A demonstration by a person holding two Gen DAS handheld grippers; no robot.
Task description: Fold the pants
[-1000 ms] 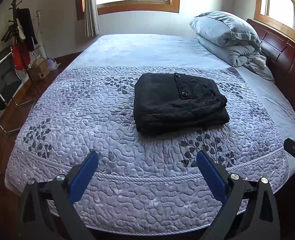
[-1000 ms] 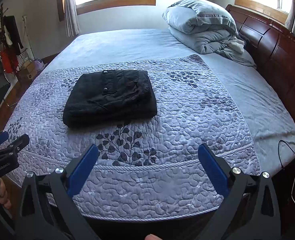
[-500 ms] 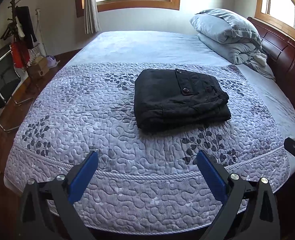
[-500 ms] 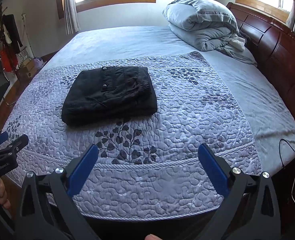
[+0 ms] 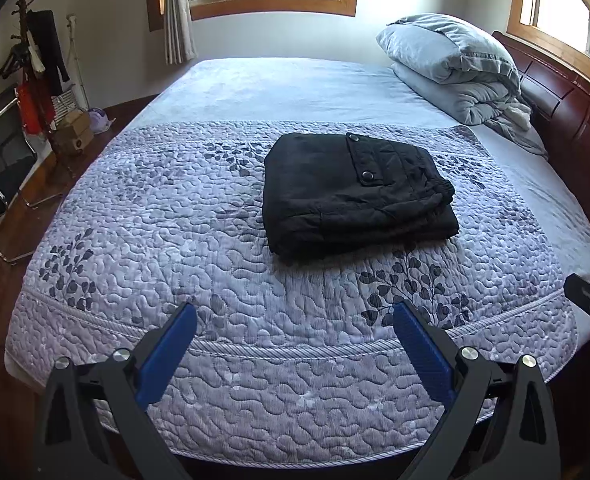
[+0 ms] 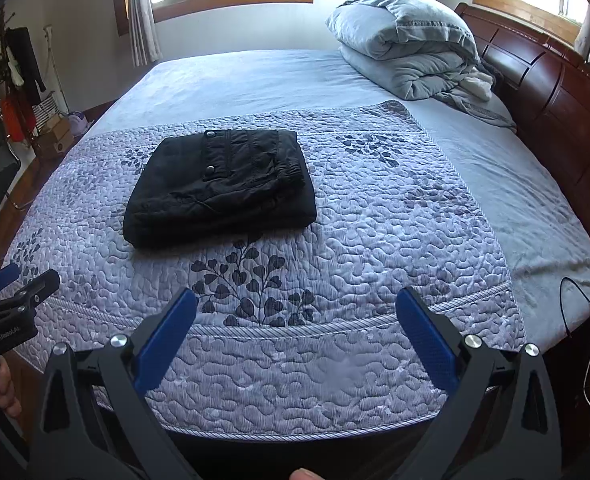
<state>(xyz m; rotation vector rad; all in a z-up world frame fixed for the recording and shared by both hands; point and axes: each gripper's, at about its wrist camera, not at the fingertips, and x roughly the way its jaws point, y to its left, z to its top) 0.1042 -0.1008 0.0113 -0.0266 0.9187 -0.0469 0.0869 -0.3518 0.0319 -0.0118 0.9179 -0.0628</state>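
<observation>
Across the whole room-filling bed (image 5: 279, 80) lies a quilted grey spread (image 5: 183, 248) with leaf patterns, and a rolled duvet (image 5: 455, 68) sits up by the dark wooden headboard (image 6: 555, 92). On the middle of that spread rest the pants (image 5: 351, 196), black, already folded into a thick, squarish packet with two snap buttons showing on top and an elastic cuff or waistband poking out on the headboard side. Judging by that shape, the folding looks complete or nearly so (at most a squaring-up of edges remains).

The cloth appears padded and soft, so the packet should be light but floppy; lifted by one corner, the layers would likely slide apart. The safer hold, I think, is at the two near corners of the folded edge, pinching through all layers at once, one claw per corner.

Nearer the foot of the bed, the left claw (image 5: 291, 344) hangs well short of the pants, its blue pads spread wide apart and gripping nothing. The right claw (image 6: 295, 328) is likewise splayed and empty, well apart from the packet. A fingertip (image 6: 303, 474) of the person shows at the bottom edge of the right view.
</observation>
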